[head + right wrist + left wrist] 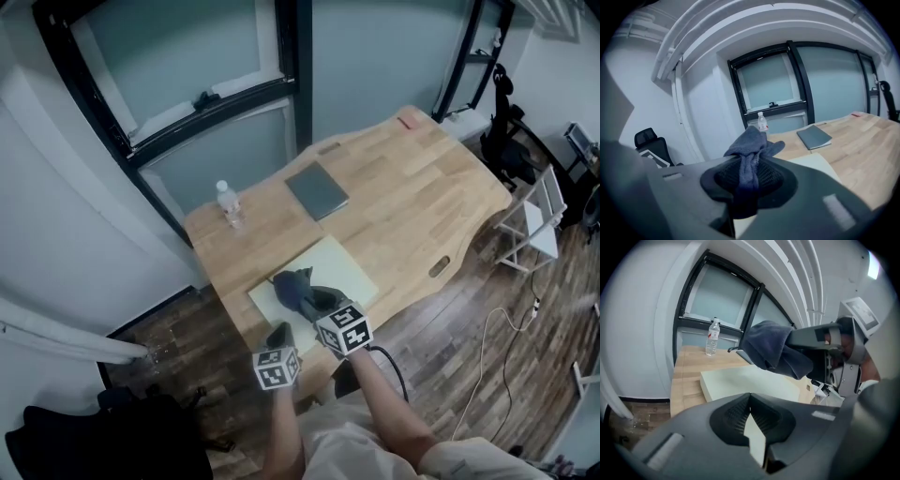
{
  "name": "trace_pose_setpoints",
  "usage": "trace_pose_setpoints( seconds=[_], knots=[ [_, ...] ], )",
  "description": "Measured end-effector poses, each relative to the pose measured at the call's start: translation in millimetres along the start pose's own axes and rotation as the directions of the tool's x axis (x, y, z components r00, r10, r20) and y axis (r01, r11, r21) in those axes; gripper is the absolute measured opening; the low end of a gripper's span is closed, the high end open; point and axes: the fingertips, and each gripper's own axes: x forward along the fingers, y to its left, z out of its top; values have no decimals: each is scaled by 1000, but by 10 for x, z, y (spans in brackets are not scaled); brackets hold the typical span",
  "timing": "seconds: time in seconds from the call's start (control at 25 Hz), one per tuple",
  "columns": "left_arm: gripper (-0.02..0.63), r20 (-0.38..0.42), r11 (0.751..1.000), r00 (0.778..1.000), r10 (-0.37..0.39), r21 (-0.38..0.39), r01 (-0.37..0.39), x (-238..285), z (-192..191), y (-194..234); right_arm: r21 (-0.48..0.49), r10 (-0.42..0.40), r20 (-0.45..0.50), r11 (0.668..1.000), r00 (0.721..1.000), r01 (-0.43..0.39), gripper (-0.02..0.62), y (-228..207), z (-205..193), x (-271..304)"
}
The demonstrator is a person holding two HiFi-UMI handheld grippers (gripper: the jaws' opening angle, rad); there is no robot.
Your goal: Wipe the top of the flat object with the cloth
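- Black-framed windows (187,56) run along the far side of the pale wooden surface (412,178), which stands on a dark plank floor (469,309).
- On my head feed the board (349,267), a cream flat slab, lies at the near edge of the surface, turned at an angle.
- My right tool (317,300) is clamped on the cloth (293,284). Its own feed shows dark blue-grey fabric pinched between both jaws and bunching out past the tips.
- The cloth sits over the left half of the board. From the left tool's feed it seems to hang just above the top, but I can't say for sure whether it touches.
- My left tool (278,336) is at the near corner of the board, just beside the right tool. Its jaws meet at the tips and grip nothing, and a pale sliver of the board shows through the slot behind them.
- Beyond the board a grey notebook (316,190) lies flat, well apart from it.
- Beyond and left of the board a clear bottle (229,202) stands upright.
- Right of the board, off the surface, a white chair (539,220) stands on the floor, and a pale cable (497,347) trails across the planks.
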Motion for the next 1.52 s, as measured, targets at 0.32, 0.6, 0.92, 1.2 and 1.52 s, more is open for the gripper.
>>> trace_pose_setpoints(
  seconds=[0.32,0.6,0.92,1.2,1.52],
  knots=[
    [8,-159,996,983,90,36,-86,199,-318,149,-53,150,-94,986,984,-156,84,101,66,728],
    [8,-119,991,984,131,-2,-132,313,-244,259,-120,245,-198,955,949,-272,84,299,-90,1180],
    [8,-47,980,981,187,-60,-190,398,-205,279,-186,311,-274,911,910,-368,84,295,-230,1462],
    [8,-27,973,973,229,-21,-230,454,-141,272,-357,198,-382,869,902,-342,86,140,-626,1733],
    [8,-46,970,973,227,-79,-230,484,-205,325,-376,201,-422,848,884,-373,86,216,-660,1781]
  ],
)
